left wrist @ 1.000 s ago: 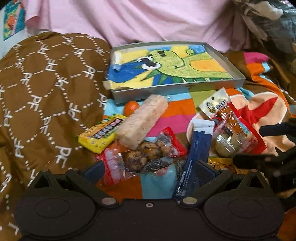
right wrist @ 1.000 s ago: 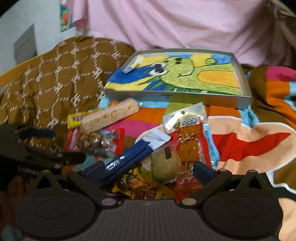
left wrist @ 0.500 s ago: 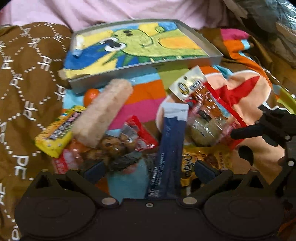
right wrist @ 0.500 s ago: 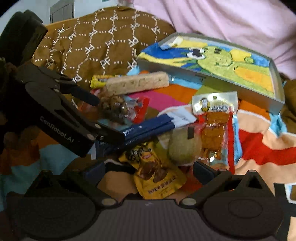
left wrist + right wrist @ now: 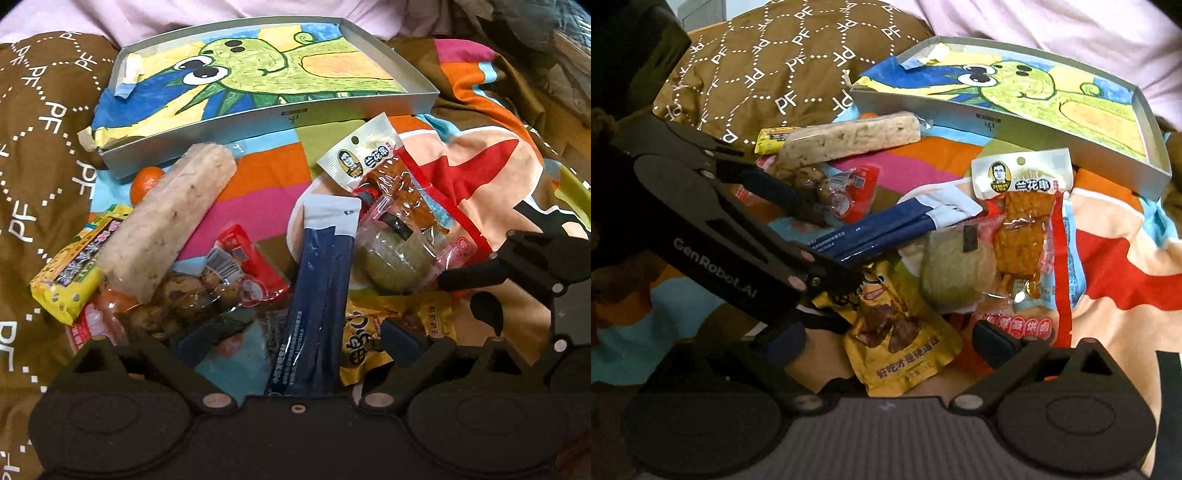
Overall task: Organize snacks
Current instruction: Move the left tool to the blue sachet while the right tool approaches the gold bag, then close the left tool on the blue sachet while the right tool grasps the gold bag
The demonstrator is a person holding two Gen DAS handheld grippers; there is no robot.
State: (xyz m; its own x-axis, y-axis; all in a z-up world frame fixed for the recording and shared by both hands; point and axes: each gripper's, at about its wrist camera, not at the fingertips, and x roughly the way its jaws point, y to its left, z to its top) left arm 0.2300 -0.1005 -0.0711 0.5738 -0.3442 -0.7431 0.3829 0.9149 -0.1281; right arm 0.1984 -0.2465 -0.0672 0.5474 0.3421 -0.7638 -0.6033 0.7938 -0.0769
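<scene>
A heap of snacks lies on a colourful blanket before a grey tray (image 5: 295, 114) lined with a dinosaur drawing. My left gripper (image 5: 299, 341) hangs low over the heap, its jaws closing with the blue stick pack (image 5: 321, 280) between them, pads clear of it. My right gripper (image 5: 888, 339) is closing too, straddling a yellow pouch (image 5: 901, 343) without pressing it. A pale bar (image 5: 170, 218), a yellow bar (image 5: 74, 273), a red pack of brown balls (image 5: 192, 295), a round green cake (image 5: 395, 258) and a tofu pack (image 5: 388, 173) lie around.
A brown patterned quilt (image 5: 44, 147) bulges on the left. An orange fruit (image 5: 146, 181) sits by the tray's near corner. Pink cloth lies behind the tray. The two grippers work side by side; the left gripper (image 5: 838, 247) crosses the right wrist view.
Both grippers have sunk closer to the heap. The left one slid right until the blue stick sat between its fingers, and it now fills the left of the right wrist view.
</scene>
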